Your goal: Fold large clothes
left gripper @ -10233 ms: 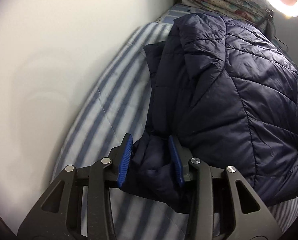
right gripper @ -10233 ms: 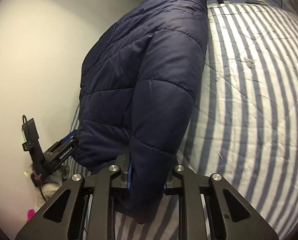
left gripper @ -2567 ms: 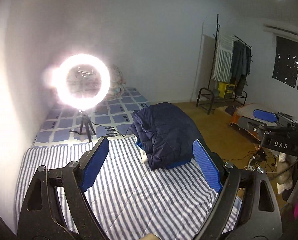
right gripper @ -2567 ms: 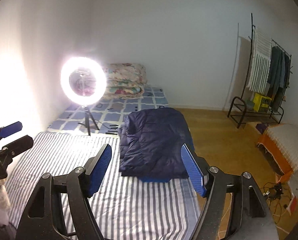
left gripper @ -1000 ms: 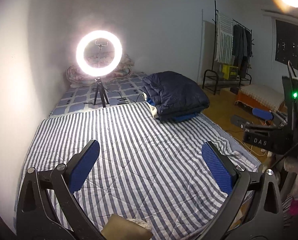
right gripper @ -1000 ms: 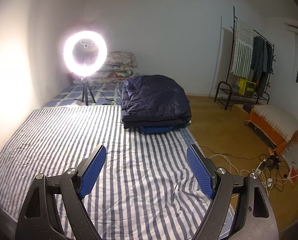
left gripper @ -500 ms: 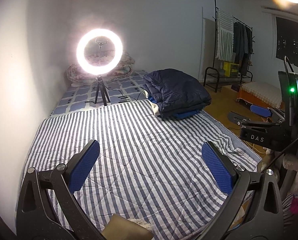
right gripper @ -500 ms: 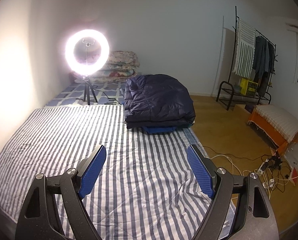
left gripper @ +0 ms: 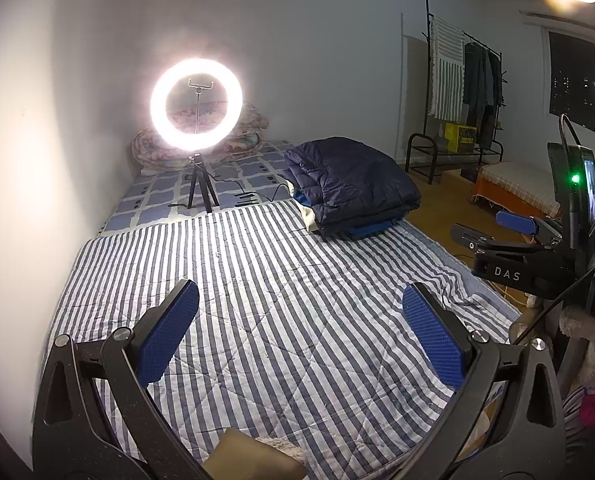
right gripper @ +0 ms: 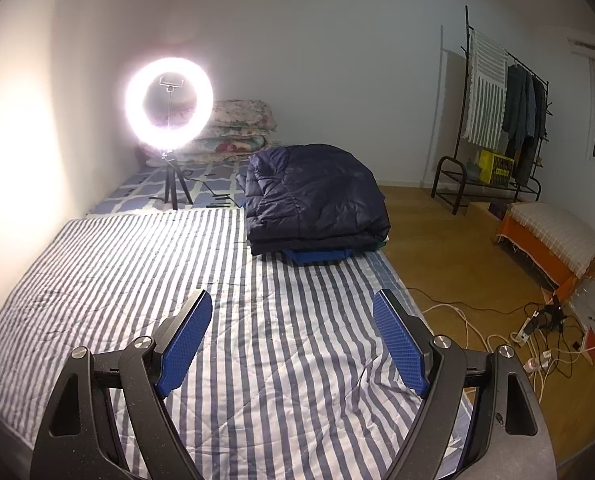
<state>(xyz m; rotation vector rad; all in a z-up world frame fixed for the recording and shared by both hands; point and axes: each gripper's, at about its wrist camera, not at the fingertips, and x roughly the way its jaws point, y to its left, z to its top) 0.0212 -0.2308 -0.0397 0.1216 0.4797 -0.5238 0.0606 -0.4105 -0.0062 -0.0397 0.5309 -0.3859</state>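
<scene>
Navy quilted puffer jacket (right gripper: 317, 196), folded upper-middle of frame, looks soft, light and slippery, so grab hems; left hand-held gripper (left gripper: 297, 336) and right hand-held gripper (right gripper: 293, 336) both spread, empty.

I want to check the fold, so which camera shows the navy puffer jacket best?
The right wrist view: the navy puffer jacket sits nearer centre, its folded layers facing the camera. The left wrist view shows it smaller, from an angle.

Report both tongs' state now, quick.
Left tongs: open, holding nothing.
Right tongs: open, holding nothing.
</scene>
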